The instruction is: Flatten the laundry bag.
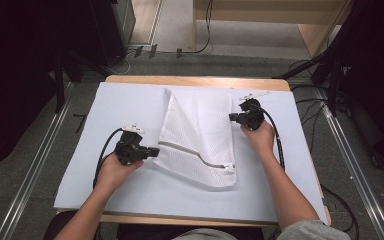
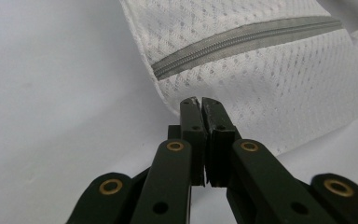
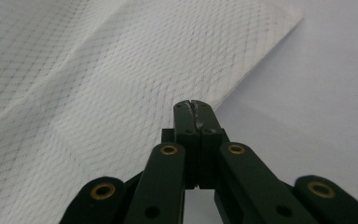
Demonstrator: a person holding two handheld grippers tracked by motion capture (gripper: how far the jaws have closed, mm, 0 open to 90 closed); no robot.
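A white mesh bag point(image 1: 196, 135) with a grey zipper point(image 1: 192, 155) lies flat on the white-covered table point(image 1: 130, 105). My left gripper point(image 1: 156, 150) is shut, with its tips at the bag's left corner just below the zipper's end. In the left gripper view the closed gripper point(image 2: 200, 101) meets the mesh bag's point(image 2: 279, 84) edge below the zipper point(image 2: 242, 42). My right gripper point(image 1: 231, 117) is shut at the bag's right edge. In the right gripper view its tips point(image 3: 195, 103) sit where the mesh point(image 3: 98, 93) ends. No fabric shows between either pair of jaws.
The person's hands and forearms reach in from the near edge. Cables trail from both grippers. The wooden table rim point(image 1: 195, 80) shows at the far side. Dark stands point(image 1: 330, 65) and floor rails point(image 1: 352, 165) flank the table.
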